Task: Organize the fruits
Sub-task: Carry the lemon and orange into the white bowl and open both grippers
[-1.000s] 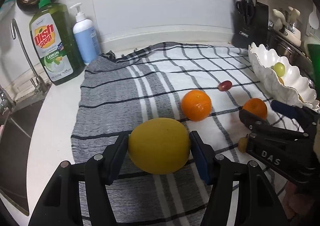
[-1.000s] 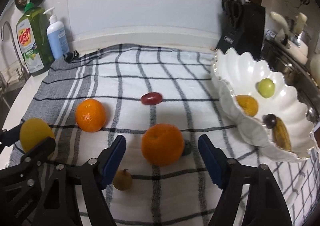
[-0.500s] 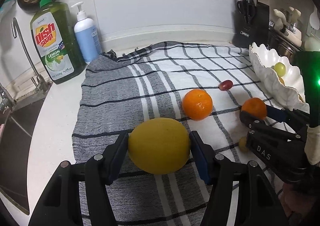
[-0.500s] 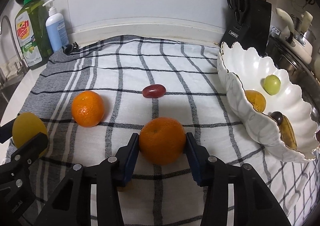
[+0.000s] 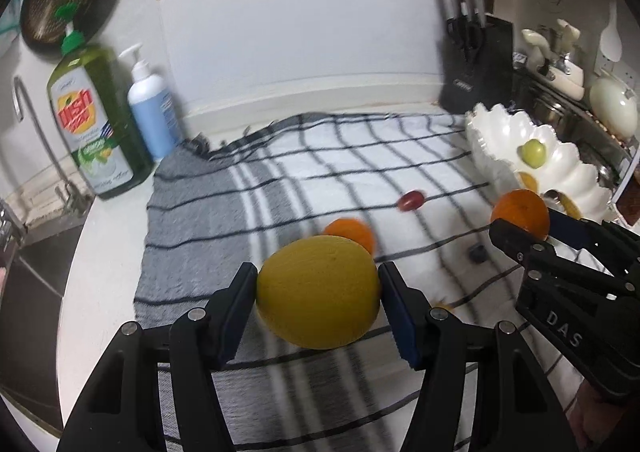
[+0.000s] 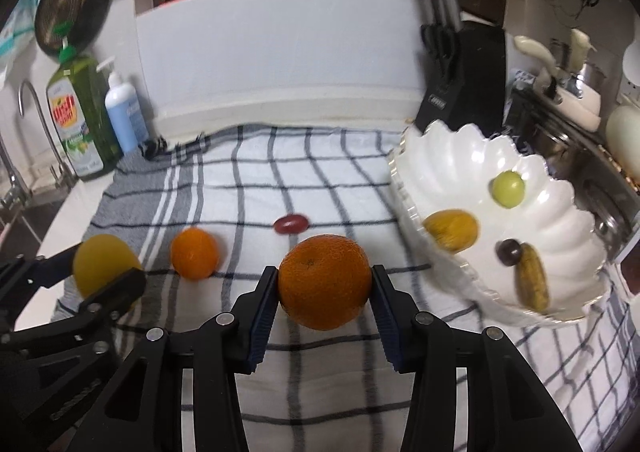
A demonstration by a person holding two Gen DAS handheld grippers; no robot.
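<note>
My left gripper is shut on a large yellow lemon and holds it above the checked towel. My right gripper is shut on an orange, also lifted; it shows in the left wrist view near the bowl. A second orange and a red grape lie on the towel. The white scalloped bowl at the right holds a green grape, a yellow-orange fruit, a dark grape and an oblong yellow fruit.
Green dish soap and a blue pump bottle stand at back left by the sink faucet. A black knife block stands at the back right. A small dark fruit lies on the towel.
The right gripper closed on the orange and lifted it toward the bowl. The left gripper rose with the lemon. A small dark fruit that lay under the orange now shows.
</note>
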